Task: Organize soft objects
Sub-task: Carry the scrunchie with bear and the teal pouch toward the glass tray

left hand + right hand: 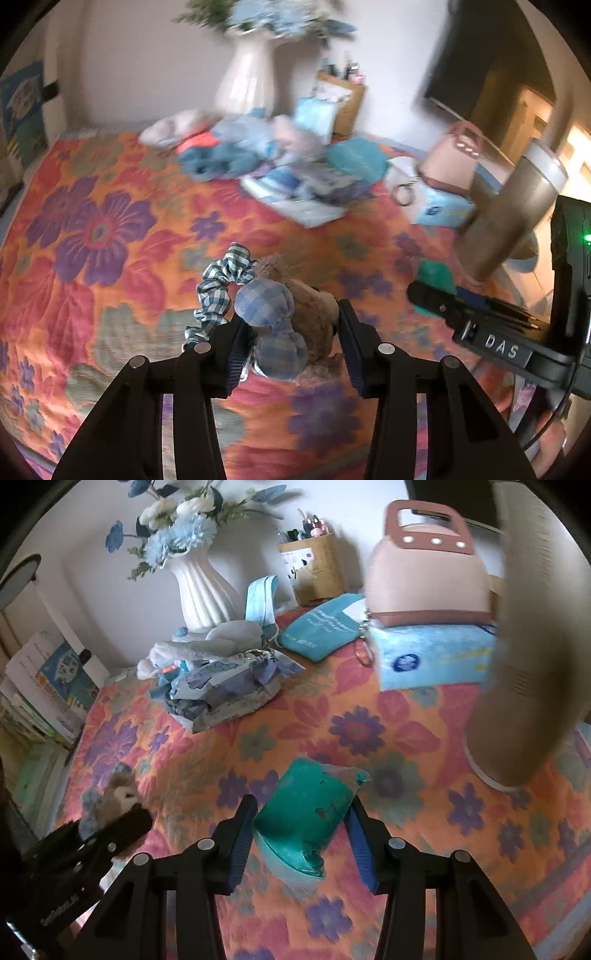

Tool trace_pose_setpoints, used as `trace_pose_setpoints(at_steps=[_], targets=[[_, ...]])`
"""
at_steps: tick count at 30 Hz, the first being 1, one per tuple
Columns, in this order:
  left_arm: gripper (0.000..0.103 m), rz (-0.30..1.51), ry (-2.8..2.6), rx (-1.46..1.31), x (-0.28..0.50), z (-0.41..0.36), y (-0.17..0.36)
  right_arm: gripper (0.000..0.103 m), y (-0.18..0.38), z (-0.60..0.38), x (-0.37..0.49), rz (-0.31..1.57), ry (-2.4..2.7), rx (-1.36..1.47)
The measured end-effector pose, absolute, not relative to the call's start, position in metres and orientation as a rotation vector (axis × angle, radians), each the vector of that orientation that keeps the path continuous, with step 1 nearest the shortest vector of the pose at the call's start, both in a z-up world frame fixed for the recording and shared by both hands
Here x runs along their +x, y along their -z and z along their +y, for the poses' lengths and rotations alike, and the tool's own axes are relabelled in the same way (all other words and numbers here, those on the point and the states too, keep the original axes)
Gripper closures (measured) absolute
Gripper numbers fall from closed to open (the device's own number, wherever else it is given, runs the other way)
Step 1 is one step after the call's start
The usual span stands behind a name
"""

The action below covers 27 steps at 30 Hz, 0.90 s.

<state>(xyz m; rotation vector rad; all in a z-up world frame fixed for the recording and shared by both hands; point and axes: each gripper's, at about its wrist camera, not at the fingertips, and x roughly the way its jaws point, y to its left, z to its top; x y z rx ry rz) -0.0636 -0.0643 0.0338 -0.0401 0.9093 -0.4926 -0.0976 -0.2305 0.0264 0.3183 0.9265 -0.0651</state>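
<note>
A brown plush toy [312, 306] with blue plaid parts sits between the pads of my left gripper [291, 325], which is shut on it just above the floral cloth [110, 229]. A blue-and-white plaid scrunchie [218, 284] hangs off its left side. The plush [118, 797] also shows at the lower left of the right wrist view. My right gripper [301, 827] is shut on a teal soft item in a clear plastic bag [306, 812], both blue pads against its sides. That teal item [436, 277] appears at the right of the left wrist view, beside the right gripper's finger.
At the back stand a white vase of blue flowers [203, 590], a heap of cloths and packets [221, 686], a teal pouch [325, 624], and a pink handbag [424, 579] on a blue tissue pack [436, 657]. A tall beige cylinder [524, 646] rises at the right.
</note>
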Motion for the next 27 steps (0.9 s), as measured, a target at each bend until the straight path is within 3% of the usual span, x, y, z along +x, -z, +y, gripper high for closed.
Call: trace_pose_setpoints(at_steps=[10, 16, 27], targets=[[0.061, 0.876, 0.751, 0.018, -0.11, -0.153, -0.059, 0.056, -0.044, -0.302, -0.16, 0.981, 0.086, 0.472], [0.061, 0.885, 0.989, -0.053, -0.134, -0.208, -0.069, 0.056, -0.065, -0.358, -0.194, 0.912, 0.201, 0.503], [0.061, 0.832, 1.126, 0.068, -0.165, -0.307, -0.1, 0.056, -0.104, -0.446, -0.234, 0.748, 0.357, 0.56]])
